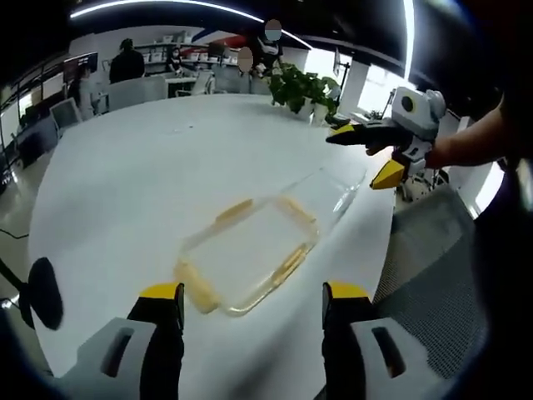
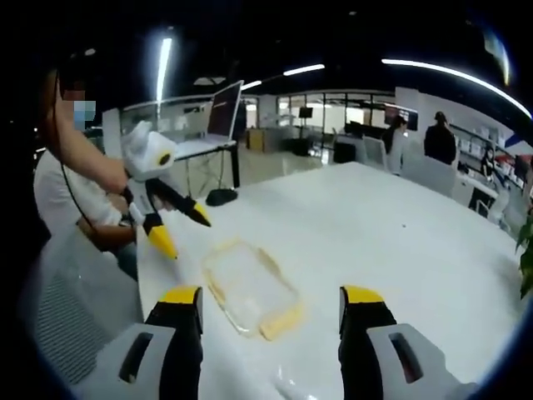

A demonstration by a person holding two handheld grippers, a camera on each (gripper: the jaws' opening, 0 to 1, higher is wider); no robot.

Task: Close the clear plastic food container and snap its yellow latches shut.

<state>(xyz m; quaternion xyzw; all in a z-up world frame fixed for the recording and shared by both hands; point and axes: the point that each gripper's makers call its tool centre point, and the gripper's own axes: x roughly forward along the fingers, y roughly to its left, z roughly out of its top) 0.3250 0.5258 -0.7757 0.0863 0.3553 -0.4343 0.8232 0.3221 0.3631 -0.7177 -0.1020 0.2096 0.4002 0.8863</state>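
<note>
The container (image 1: 250,250) is clear, with yellow latches (image 1: 196,286) along its edges. The tabletop (image 1: 150,167) is plain white. Each hand-held gripper (image 1: 252,302) (image 2: 272,302) is grey and black with yellow jaw tips. The plant (image 1: 304,87) is green, its pot seemingly white.

In the right gripper view, the right gripper (image 2: 271,312) rises from the bottom with its two black, yellow-tipped jaws spread wide apart and nothing between them. Just beyond them, a clear plastic food container (image 2: 250,287) with yellow latches (image 2: 283,321) lies flat on the white table (image 2: 391,242), near the table's edge. The left gripper (image 2: 185,229) comes in from the left, held in a person's hand above the table edge, its yellow-tipped jaws parted and pointing down toward the container without touching it. A laptop (image 2: 223,112) stands open on a far desk, and a person (image 2: 439,137) in dark clothes stands in the office background.
</note>
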